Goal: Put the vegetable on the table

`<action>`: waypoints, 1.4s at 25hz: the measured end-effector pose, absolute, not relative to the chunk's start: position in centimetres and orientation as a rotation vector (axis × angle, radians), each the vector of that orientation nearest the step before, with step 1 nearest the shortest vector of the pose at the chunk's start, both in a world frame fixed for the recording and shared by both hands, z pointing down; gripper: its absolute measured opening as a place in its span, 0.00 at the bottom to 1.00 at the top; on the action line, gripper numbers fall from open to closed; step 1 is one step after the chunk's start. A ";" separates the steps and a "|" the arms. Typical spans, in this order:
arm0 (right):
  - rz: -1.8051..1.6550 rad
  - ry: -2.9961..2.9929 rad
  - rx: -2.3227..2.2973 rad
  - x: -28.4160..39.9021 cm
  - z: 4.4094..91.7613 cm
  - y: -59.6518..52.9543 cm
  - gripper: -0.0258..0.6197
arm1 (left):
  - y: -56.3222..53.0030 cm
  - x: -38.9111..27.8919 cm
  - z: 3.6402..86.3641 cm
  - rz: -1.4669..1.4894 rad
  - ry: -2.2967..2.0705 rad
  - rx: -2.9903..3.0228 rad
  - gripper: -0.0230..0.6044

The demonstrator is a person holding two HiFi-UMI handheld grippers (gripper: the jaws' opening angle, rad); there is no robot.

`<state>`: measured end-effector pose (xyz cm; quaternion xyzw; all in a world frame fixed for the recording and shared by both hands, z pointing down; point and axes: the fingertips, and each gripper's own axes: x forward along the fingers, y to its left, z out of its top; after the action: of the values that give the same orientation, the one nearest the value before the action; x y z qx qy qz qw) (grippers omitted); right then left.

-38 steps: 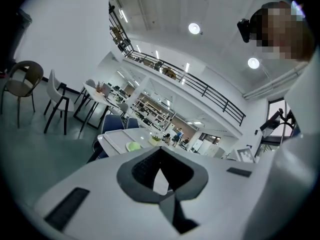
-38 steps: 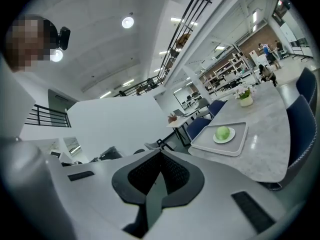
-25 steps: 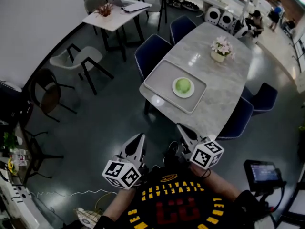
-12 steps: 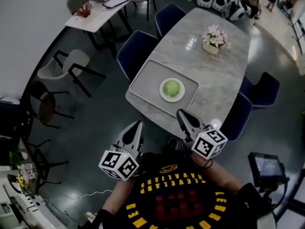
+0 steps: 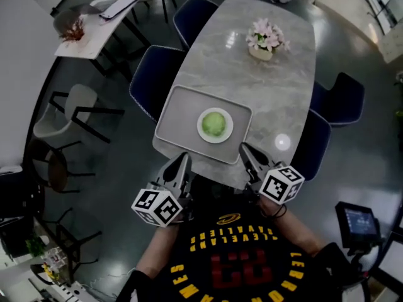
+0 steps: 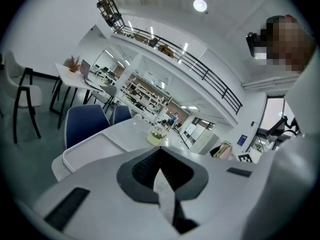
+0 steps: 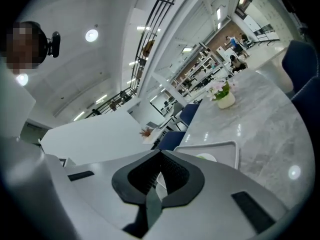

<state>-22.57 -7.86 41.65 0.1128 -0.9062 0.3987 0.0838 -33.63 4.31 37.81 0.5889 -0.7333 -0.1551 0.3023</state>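
Note:
A round green vegetable (image 5: 215,123) lies on a white plate (image 5: 202,131), which stands on a grey tray (image 5: 179,115) at the near end of the marble table (image 5: 283,99). My left gripper (image 5: 183,160) is shut and empty, its tip over the tray's near edge. My right gripper (image 5: 243,149) is also shut and empty, just right of the tray's near corner. The left gripper view shows the tray (image 6: 92,143) ahead of the left gripper (image 6: 160,154). The right gripper view shows the tray (image 7: 222,149) and a sliver of plate (image 7: 205,157) beyond the right gripper (image 7: 161,156).
A pot of pink flowers (image 5: 264,38) stands at the table's far end. Blue chairs flank the table: two on the left (image 5: 151,74), (image 5: 194,14), two on the right (image 5: 345,98), (image 5: 313,145). A white side table (image 5: 94,22) and a screen (image 5: 359,222) lie further off.
The table, tray and vegetable have come much closer as I walked up. Both grippers, still shut, have gone from over the floor to the table's near edge.

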 end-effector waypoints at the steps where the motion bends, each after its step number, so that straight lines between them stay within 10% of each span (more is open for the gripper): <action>1: 1.198 -2.683 0.362 -22.9 42.3 -8.3 0.04 | 3.7 -34.4 38.8 -0.389 -1.920 1.560 0.04; 35: 1.196 -2.173 0.695 -25.8 60.8 -12.5 0.18 | -5.5 -42.5 59.8 0.009 -1.339 1.438 0.16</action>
<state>-25.79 -12.50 60.79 0.2590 -0.8102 0.4457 0.2790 -42.50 -5.50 59.78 0.6088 -0.5670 0.0037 0.5549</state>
